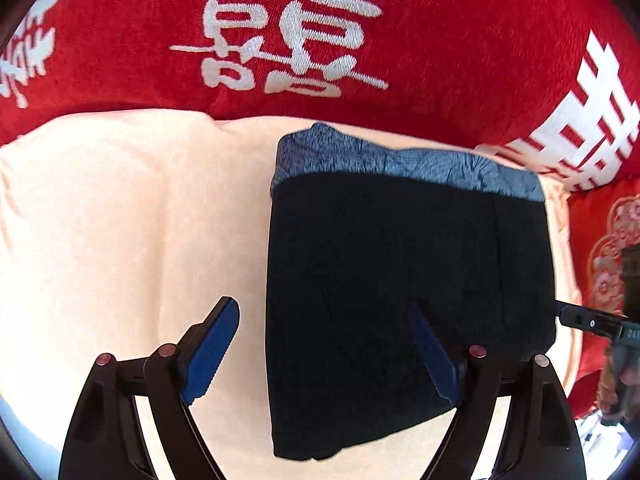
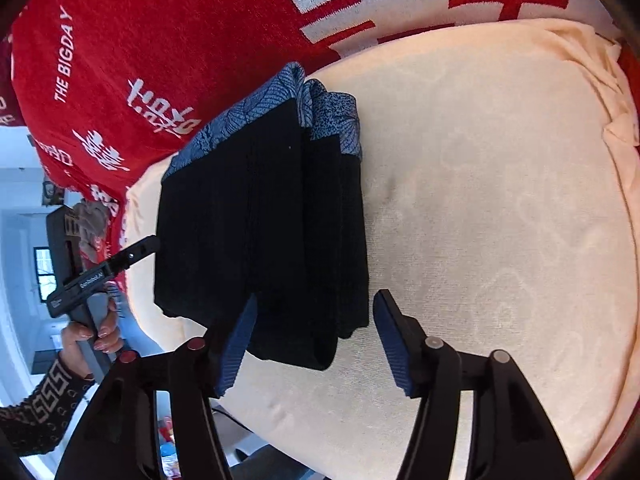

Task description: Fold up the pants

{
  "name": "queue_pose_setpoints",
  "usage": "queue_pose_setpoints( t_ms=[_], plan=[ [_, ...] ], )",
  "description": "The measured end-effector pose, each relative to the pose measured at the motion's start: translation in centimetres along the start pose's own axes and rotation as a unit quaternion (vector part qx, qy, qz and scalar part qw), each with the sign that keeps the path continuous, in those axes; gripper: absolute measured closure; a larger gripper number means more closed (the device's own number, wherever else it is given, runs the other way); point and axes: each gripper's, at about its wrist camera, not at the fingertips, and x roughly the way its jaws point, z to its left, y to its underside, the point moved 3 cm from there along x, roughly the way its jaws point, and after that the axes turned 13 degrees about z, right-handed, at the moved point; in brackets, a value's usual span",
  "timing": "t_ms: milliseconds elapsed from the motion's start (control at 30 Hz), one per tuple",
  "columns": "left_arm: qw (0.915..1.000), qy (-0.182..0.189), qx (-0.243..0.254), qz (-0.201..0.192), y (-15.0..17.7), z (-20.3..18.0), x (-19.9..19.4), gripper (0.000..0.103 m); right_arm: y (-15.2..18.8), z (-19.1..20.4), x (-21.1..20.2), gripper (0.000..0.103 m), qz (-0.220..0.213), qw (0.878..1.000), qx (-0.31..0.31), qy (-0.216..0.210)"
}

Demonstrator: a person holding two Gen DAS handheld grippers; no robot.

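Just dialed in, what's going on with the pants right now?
A person holding a gripper in each hand is folding dark pants with a blue patterned waistband on a peach towel over red bedding. The pants already lie in a compact folded stack. The left gripper and right gripper hover at the near edge, jaws open and gripping nothing.
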Motion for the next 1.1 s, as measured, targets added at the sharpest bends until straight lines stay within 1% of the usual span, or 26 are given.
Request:
queue_pose_setpoints(
  t_ms=[33,100,200,267,367,400,467,533,567,667,700,733,767,800,833,900,1100],
  plan=[
    [0.9999,0.012,0.004,0.003,-0.3,0.2,0.1,0.016,-0.5,-0.2,0.0,0.031,0.000,1.000,-0.003,-0.015],
    [0.9986,0.048,0.014,0.018,-1.0,0.6,0.8,0.016,-1.5,-0.9,0.4,0.031,0.006,0.999,-0.007,-0.049],
    [0.9942,0.096,0.022,0.045,-2.0,1.6,2.5,0.016,-2.8,-2.2,1.4,0.031,0.022,0.996,-0.003,-0.082],
    [0.9928,0.103,0.029,0.054,-2.5,2.2,3.7,0.017,-3.3,-2.8,2.1,0.031,0.034,0.994,-0.009,-0.099],
    [0.9885,0.137,0.039,0.052,-2.8,2.2,4.5,0.016,-4.1,-3.3,3.4,0.031,0.049,0.991,-0.022,-0.122],
    [0.9875,0.144,0.041,0.050,-3.0,2.0,4.6,0.016,-4.4,-3.3,3.8,0.029,0.052,0.990,-0.026,-0.132],
    [0.9854,0.156,0.048,0.047,-3.3,1.6,5.1,0.016,-5.0,-3.3,4.4,0.028,0.053,0.986,-0.030,-0.155],
    [0.9826,0.172,0.048,0.050,-3.7,1.1,5.9,0.016,-5.5,-3.3,4.7,0.028,0.051,0.984,-0.031,-0.168],
    [0.9817,0.178,0.046,0.049,-3.8,1.0,6.1,0.013,-5.8,-3.1,4.9,0.028,0.052,0.984,-0.031,-0.169],
    [0.9843,0.168,0.046,0.029,-3.8,0.6,6.2,0.013,-6.1,-3.0,5.2,0.031,0.054,0.986,-0.016,-0.158],
    [0.9846,0.168,0.041,0.024,-3.7,0.5,6.0,0.019,-6.1,-2.9,5.1,0.036,0.053,0.987,-0.011,-0.151],
    [0.9851,0.167,0.035,0.018,-3.5,0.6,5.7,0.021,-5.9,-2.8,5.0,0.042,0.052,0.988,-0.009,-0.148],
    [0.9856,0.165,0.031,0.012,-3.4,0.6,5.4,0.027,-5.8,-2.7,4.9,0.045,0.049,0.987,-0.004,-0.150],
    [0.9862,0.163,0.025,0.006,-3.1,0.5,4.9,0.031,-5.6,-2.5,4.6,0.050,0.044,0.987,0.001,-0.156],
    [0.9865,0.163,0.018,0.002,-3.0,0.6,4.4,0.034,-5.5,-2.3,4.2,0.054,0.040,0.987,0.000,-0.159],
    [0.9866,0.163,0.009,-0.006,-2.7,0.5,3.4,0.038,-5.1,-1.4,3.7,0.056,0.033,0.985,-0.005,-0.170],
    [0.9891,0.145,0.020,-0.014,-0.1,-0.9,0.1,0.038,-2.2,0.2,1.6,0.056,0.036,0.980,-0.011,-0.194]
  ],
)
